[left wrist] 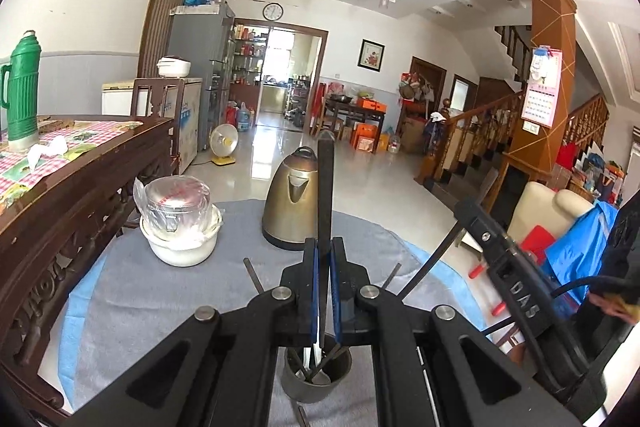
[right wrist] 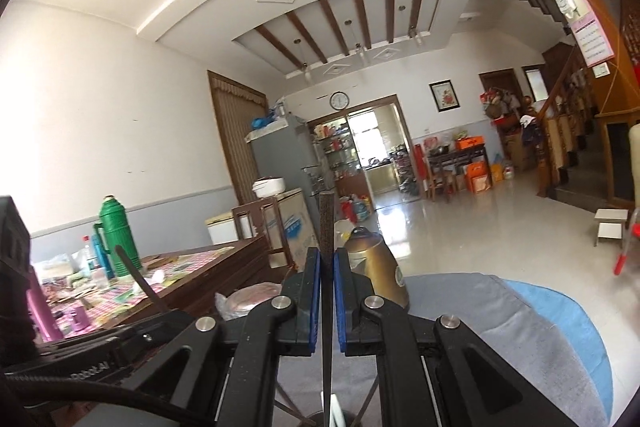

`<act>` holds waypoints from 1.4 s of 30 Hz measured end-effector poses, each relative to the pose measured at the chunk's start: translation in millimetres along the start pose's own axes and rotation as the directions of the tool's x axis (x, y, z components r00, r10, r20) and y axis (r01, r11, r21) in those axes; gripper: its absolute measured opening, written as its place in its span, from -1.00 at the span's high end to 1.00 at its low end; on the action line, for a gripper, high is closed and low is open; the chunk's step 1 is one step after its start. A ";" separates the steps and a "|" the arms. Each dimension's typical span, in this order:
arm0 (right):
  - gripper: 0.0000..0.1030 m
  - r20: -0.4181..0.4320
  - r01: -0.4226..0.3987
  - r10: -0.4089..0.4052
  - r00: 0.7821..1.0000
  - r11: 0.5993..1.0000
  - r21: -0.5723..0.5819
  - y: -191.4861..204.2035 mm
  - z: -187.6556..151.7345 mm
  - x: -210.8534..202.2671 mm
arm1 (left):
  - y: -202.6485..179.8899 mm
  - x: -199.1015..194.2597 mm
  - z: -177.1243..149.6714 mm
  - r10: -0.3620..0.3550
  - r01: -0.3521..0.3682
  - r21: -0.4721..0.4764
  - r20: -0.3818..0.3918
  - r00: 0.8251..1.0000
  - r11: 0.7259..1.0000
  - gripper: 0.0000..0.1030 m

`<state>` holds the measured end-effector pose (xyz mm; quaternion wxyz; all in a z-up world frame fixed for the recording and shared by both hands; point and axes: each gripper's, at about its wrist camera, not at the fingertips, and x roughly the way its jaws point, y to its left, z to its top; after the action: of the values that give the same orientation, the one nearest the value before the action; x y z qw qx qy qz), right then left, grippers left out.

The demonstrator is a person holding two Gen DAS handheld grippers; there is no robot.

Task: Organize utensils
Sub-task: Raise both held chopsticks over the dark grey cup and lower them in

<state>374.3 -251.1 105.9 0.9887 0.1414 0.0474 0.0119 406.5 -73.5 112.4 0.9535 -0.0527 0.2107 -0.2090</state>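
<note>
L gripper point(left wrist: 324, 259) clamped on dark utensil point(left wrist: 325, 183), upright, above holder cup point(left wrist: 316, 375) w/ other utensils. R gripper point(right wrist: 328, 267) pinched on thin dark utensil point(right wrist: 327, 227), upright, over grey cloth point(right wrist: 500, 327).

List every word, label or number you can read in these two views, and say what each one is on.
"DAS" - on the black body of the right tongs, seen from the left wrist.
"Robot.AI" - on the black body of the left tongs, seen from the right wrist.
Wall calendar: print too small to read.
Wall clock: numerals too small.
White chest freezer: blue lettering blurred.
</note>
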 end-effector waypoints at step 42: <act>0.86 -0.210 0.021 -0.017 0.978 1.000 0.019 -15.9 -54.1 22.4 | -1.3 38.8 -53.1 0.084 -0.080 0.032 -0.156 0.984 0.996 0.89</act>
<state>391.6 -250.5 47.7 0.9767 0.1493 0.1530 0.0169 415.4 -91.7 49.8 0.9423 -0.0152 0.2845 -0.1759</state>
